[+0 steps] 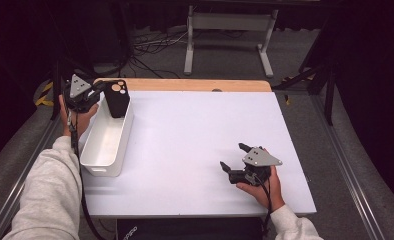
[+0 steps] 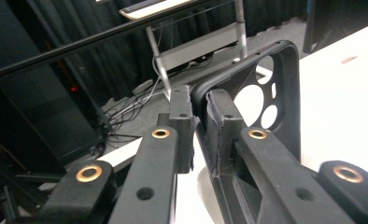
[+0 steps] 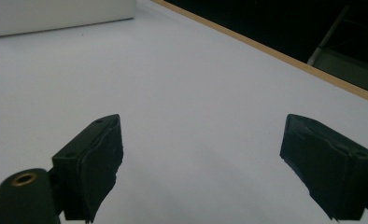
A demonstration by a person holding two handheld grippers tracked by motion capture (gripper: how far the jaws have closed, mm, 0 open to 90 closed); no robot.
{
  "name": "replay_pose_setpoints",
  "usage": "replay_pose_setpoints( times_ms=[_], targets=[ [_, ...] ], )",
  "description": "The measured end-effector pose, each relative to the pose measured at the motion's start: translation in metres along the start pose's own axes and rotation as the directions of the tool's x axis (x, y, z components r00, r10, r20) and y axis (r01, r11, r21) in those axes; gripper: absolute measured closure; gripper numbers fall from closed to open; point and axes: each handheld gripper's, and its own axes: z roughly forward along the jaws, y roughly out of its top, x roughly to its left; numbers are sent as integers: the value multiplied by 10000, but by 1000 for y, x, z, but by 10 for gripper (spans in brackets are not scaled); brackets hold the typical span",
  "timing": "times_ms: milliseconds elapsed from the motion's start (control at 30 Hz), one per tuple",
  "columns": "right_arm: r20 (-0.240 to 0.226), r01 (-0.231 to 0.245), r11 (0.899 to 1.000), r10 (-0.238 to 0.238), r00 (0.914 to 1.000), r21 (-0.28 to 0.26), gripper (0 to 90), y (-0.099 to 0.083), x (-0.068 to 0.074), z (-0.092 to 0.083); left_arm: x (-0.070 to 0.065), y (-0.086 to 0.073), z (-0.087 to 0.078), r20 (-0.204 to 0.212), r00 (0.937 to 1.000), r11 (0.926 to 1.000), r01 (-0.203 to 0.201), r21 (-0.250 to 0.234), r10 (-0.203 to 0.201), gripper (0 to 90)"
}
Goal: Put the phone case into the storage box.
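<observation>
Seen from above: a white table (image 1: 195, 145) w/ a wooden strip along its far edge; a person's two forearms in light grey sleeves come in from the bottom, each hand holding a black two-jaw gripper.

Left gripper (image 1: 101, 92) is at the far left corner of the table, above the far end of a white oblong bin (image 1: 105, 142); its jaws are clenched on the edge of a black phone case (image 1: 117, 97); the case hangs upright, camera cutouts at the top, its lower part down inside the bin's far end; can't tell whether it touches the bin floor. The bin sits along the table's left edge, long side running away from the person.

In the left gripper view: both pads pinch the case's (image 2: 271, 88) rim near one corner, one pad inside the shell, one outside; round camera holes show just past the pads; beyond are dark curtains, cables on the floor & a metal frame.

Right gripper (image 1: 235, 157) rests near the table's front right, well apart from bin & case; hand underneath, grey three-cornered plate on top; jaws released, spread wide, nothing between them. In the right gripper view: the two black pads (image 3: 95, 158) stand far apart over bare white tabletop; the bin's wall (image 3: 56, 16) at top left, wooden edge at top right.
</observation>
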Motion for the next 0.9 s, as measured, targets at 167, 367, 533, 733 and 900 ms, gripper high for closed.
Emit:
replay_pose_setpoints(
  times_ms=[167,367,533,733,900],
  targets=[
    [31,-3,10000,3,10000,-29,136,0,-1,-1,-1,2,0,-163,9995,9994,-266,207,270,791],
    [178,57,10000,-56,9998,-81,136,2,-1,-2,-4,3,-1,-206,9992,9988,-342,336,350,750],
    [119,133,9999,-132,9998,-106,136,2,0,-3,-3,2,-3,-357,9989,9984,-300,470,317,716],
    [94,191,9995,-189,9998,-237,134,4,-1,-6,3,0,-6,-449,9990,9988,-19,479,41,705],
    [167,182,9993,-176,9997,-335,135,4,-1,-9,3,0,-7,-426,9990,9985,-79,544,102,707]
  ],
)
